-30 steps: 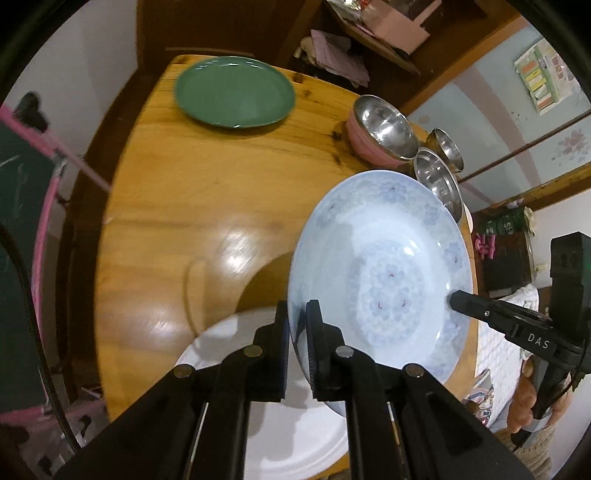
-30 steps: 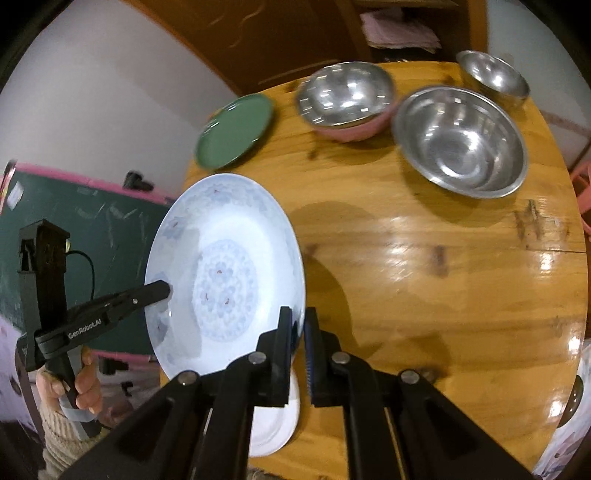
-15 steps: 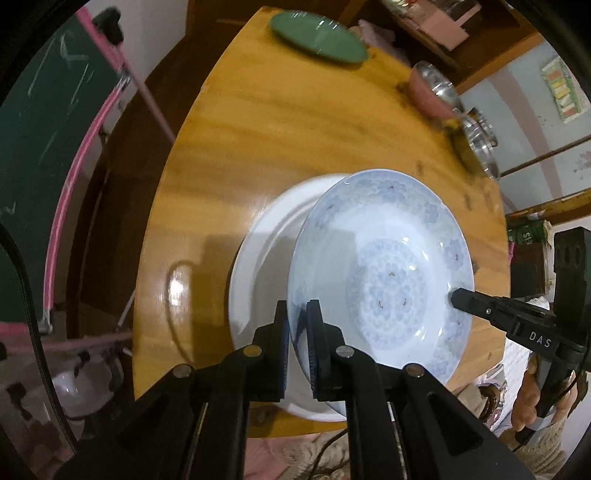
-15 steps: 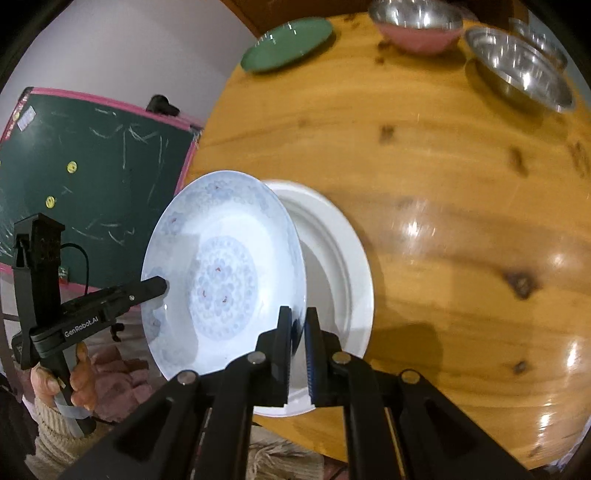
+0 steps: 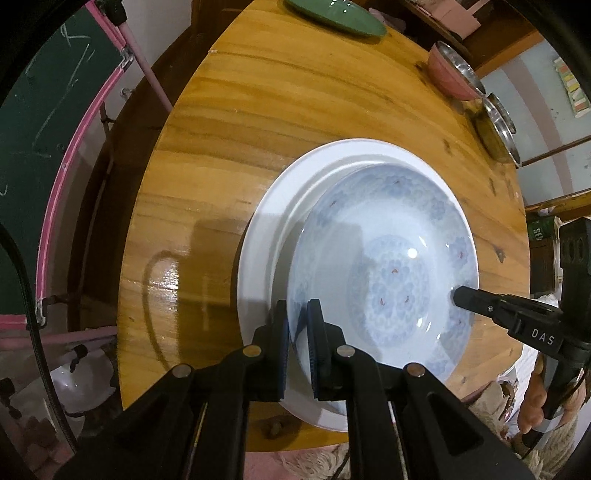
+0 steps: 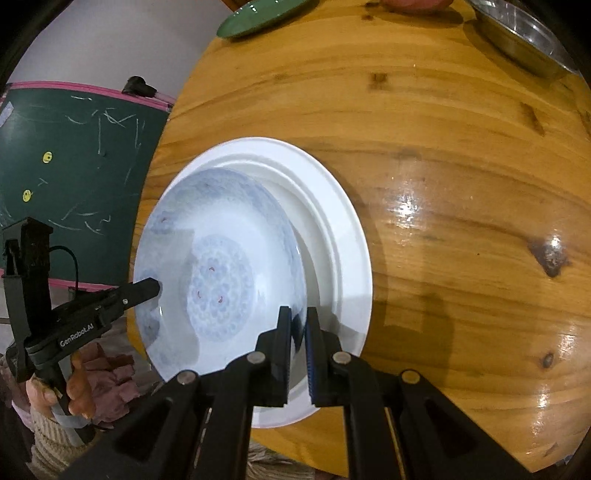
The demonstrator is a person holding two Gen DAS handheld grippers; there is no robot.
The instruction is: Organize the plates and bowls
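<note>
L gripper [image 5: 297, 325]: we see both fingers clamped on the near rim of the patterned plate, one finger inside the rim, one outside.
R gripper [image 6: 299, 328]: same grasp on the opposite rim; jaws pinched onto the plate edge. In L view its tip shows at the plate's far-right rim.
Patterned plate [image 5: 384, 266]: pale blue w/ floral print, held betw. both grippers, sitting inside the white plate [image 5: 273, 221]. Slightly tilted; we can't tell if it rests fully on it.
White plate: larger, at near edge of the round wooden table [image 5: 295, 110]; its rim shows around the blue one.
Green plate [image 5: 332, 14]: far edge of table, well apart.
Pink bowl [image 5: 450, 74]: far right, steel-lined; steel bowls [image 5: 498, 125] just beside it.
Chalkboard [image 6: 74, 147]: green, pink frame, beyond table edge.
</note>
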